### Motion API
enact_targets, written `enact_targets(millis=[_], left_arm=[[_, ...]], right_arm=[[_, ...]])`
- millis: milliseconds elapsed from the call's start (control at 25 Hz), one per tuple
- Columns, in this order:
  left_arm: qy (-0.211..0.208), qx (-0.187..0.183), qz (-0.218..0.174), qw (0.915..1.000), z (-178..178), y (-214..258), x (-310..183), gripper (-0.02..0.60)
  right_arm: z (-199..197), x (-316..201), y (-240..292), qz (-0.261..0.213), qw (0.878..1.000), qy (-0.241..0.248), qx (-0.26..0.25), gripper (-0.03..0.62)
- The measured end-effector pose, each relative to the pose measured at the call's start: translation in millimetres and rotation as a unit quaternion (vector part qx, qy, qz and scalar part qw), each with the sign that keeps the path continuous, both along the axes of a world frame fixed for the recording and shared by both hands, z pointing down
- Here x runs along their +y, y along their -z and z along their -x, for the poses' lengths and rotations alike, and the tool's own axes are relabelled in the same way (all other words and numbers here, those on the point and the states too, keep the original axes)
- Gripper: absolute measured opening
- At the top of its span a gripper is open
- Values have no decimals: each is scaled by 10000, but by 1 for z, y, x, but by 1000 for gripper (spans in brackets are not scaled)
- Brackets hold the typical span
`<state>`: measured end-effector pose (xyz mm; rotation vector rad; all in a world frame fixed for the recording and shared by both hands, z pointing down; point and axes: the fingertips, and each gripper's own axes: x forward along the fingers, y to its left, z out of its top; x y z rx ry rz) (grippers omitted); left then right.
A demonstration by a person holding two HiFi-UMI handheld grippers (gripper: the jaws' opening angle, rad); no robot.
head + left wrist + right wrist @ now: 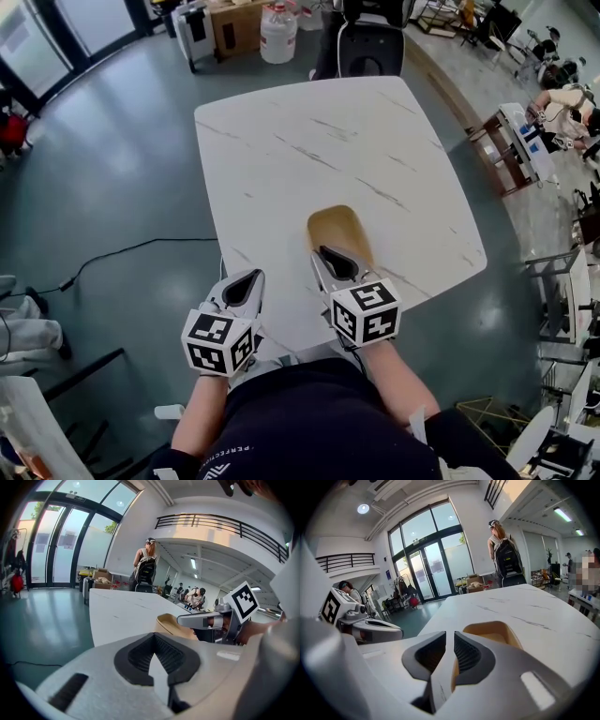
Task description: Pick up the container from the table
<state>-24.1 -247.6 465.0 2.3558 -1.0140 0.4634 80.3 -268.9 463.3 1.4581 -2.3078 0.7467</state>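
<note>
Our right gripper (450, 635) is of light grey plastic with black ribbed pads (468, 656). Its jaws stand a little apart, and through the narrow gap we see the near wall of the container (492, 631), which the pads do not press. Our left gripper (153, 637) has the same build, and its jaws are closed tip to tip on nothing. The container is a smooth tan open tub with rounded corners, and it lies on the table (300, 141) just ahead of the right gripper. The table top is white with thin grey veins, like marble, and squarish with rounded corners. Behind it stand a black chair (370, 47) and a clear water jug (277, 33) on the glossy grey floor (112, 150).
</note>
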Motion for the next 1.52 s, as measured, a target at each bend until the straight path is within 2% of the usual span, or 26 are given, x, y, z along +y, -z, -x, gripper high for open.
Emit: enact_targets(millis=[320, 800, 1320, 1520], left_arm=[[-7, -25, 114, 9999, -6, -10, -23, -5], [8, -27, 231, 9997, -10, -21, -46, -5], [50, -92, 317, 9994, -11, -28, -50, -5], [92, -107, 331, 9994, -6, -30, -49, -5]], right_arm=[[-1, -22, -27, 417, 9972, 270, 553, 87], [6, -34, -65, 1092, 9853, 716, 1104, 103], [7, -39, -80, 1499, 9793, 754, 1135, 101], [7, -40, -82, 1476, 9776, 754, 1294, 91]])
